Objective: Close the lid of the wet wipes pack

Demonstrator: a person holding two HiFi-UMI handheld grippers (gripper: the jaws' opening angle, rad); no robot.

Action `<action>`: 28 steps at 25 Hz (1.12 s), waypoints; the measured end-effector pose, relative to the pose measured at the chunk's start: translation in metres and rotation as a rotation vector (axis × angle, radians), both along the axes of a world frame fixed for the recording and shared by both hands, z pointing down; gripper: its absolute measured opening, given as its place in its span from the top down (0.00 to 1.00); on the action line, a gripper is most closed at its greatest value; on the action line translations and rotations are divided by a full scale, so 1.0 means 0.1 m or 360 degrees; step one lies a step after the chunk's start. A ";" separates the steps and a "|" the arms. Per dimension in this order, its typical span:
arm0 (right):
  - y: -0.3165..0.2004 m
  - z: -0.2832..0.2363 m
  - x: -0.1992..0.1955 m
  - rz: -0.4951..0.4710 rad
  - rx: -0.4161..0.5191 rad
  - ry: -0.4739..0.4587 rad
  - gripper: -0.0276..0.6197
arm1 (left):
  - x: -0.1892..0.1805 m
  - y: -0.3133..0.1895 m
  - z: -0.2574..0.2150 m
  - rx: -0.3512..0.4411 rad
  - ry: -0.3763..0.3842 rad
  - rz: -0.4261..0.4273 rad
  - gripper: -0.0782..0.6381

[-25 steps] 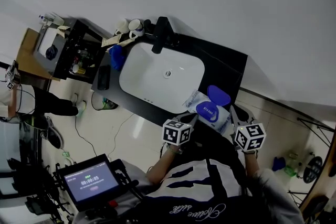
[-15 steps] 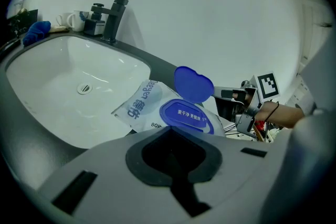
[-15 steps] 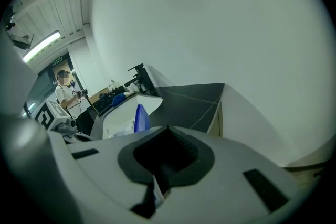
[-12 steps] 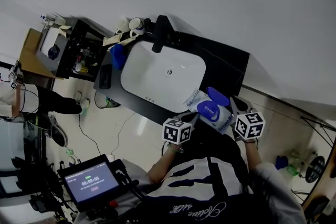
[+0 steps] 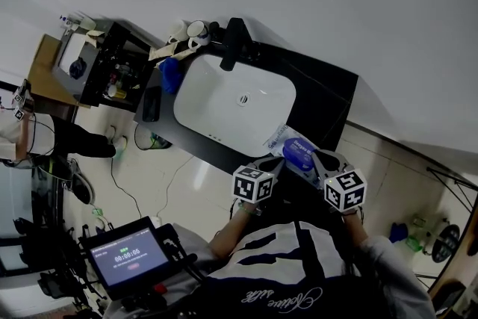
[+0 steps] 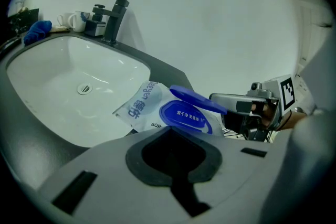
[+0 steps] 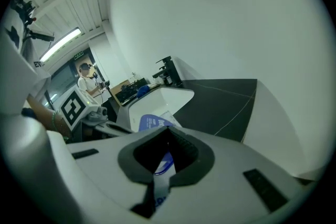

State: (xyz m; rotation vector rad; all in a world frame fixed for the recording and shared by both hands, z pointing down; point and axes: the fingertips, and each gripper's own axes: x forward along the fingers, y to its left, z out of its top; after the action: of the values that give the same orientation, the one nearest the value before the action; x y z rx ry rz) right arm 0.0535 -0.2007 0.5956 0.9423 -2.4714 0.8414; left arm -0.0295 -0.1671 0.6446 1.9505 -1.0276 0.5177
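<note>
The white wet wipes pack [image 5: 282,142] [image 6: 143,105] lies on the dark counter's near edge, right of the sink. Its blue lid [image 5: 299,154] [image 6: 195,98] hangs partly raised over the blue oval opening [image 6: 185,115]. My right gripper [image 5: 317,160] [image 6: 224,104] is shut and lies across the top of the lid. My left gripper [image 5: 274,166] [image 6: 170,131] is shut at the pack's near edge, which disappears under its jaws. In the right gripper view the pack [image 7: 151,122] shows just past the right gripper [image 7: 167,134].
A white sink [image 5: 216,112] with a black faucet [image 5: 235,41] is set in the black counter [image 5: 325,97]. A blue cloth [image 5: 167,75] and cups [image 5: 196,30] sit at its far left. A black shelf unit [image 5: 112,71] and a tablet [image 5: 125,256] stand on the left.
My right gripper has swung left over the pack and pushed the blue lid from standing open to nearly down. The left gripper has stayed at the pack's edge.
</note>
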 end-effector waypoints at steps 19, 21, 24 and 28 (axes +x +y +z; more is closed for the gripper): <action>0.16 0.47 -0.16 -0.0184 -0.0034 0.0384 0.96 | -0.07 0.15 0.10 0.0009 0.0016 0.0063 0.89; 0.15 0.49 -0.16 -0.0180 -0.0042 0.0411 0.96 | -0.10 0.15 0.09 0.0026 0.0020 0.0065 0.89; 0.13 0.54 -0.17 -0.0173 -0.0009 0.0484 0.96 | -0.14 0.15 0.10 0.0051 0.0023 0.0081 0.89; 0.09 0.66 -0.18 -0.0118 0.0065 0.0598 0.96 | -0.20 0.18 0.17 0.0072 0.0020 0.0118 0.89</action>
State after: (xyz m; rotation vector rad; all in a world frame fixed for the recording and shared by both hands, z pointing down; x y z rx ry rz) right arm 0.0351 -0.1913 0.6616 0.9202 -2.1893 0.5340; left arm -0.0494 -0.1491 0.6618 2.0356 -0.9697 0.5263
